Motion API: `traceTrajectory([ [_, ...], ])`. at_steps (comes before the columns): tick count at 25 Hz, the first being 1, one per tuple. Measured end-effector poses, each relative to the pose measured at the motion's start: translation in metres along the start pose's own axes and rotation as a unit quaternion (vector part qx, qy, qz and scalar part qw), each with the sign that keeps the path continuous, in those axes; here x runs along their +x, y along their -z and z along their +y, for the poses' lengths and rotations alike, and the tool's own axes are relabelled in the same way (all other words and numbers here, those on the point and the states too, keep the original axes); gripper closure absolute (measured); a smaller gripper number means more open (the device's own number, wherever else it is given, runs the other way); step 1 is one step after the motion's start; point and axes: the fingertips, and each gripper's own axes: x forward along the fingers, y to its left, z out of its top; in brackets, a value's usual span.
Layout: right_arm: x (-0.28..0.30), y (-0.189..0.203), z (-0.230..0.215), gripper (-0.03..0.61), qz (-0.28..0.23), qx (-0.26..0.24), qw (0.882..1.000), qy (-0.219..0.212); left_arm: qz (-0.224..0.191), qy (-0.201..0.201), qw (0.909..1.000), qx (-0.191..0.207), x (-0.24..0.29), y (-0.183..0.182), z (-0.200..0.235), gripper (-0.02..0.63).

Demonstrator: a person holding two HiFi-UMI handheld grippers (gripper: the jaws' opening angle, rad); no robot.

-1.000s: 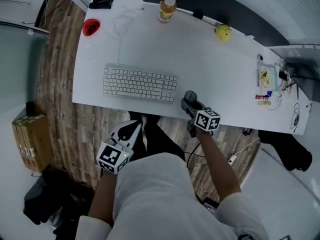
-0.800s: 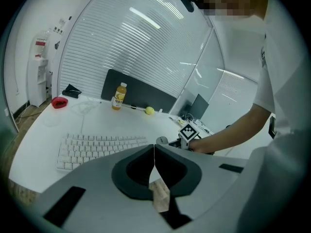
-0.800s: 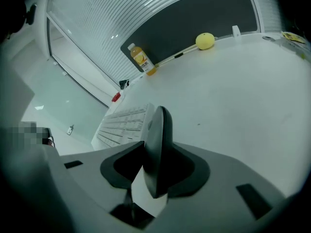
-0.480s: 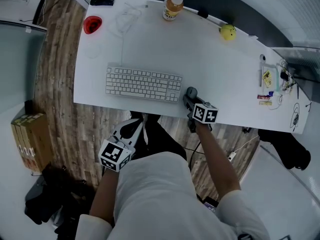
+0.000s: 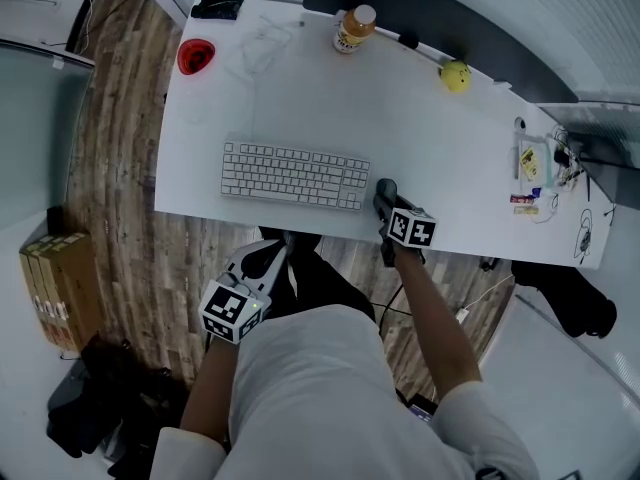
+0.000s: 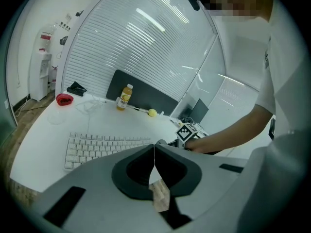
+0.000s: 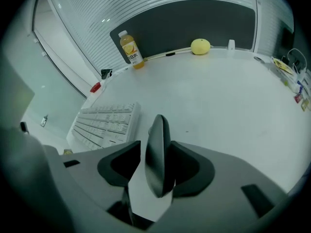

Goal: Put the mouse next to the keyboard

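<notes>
R gripper [image 7: 155, 143] jaws opened; mouse [image 7: 158, 163] perp. to kbd [image 5: 295, 175].

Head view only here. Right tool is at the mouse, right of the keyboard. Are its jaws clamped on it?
Observer: Looks not. In the right gripper view the mouse sits between the right tool's jaws, which have just been opening; the pads look off it.
Operator: Left tool?
Observer: The left gripper view shows the left tool's jaws together, nothing between them.
</notes>
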Motion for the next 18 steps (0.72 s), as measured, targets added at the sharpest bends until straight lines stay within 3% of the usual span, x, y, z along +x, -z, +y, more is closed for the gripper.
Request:
traceTrajectory([
  [11, -0.013, -0.01, -0.02, 0.361, -0.016, -0.008, 0.998, 0.061, -0.012, -0.009, 0.9998, 0.009, -0.032, -0.011, 0.044, 0.594],
  [18, -0.05, -0.016, -0.002, 0.362, -0.064, -0.013, 0.996, 0.061, -0.022, 0.015, 0.9989, 0.038, -0.038, -0.028, 0.045, 0.594],
])
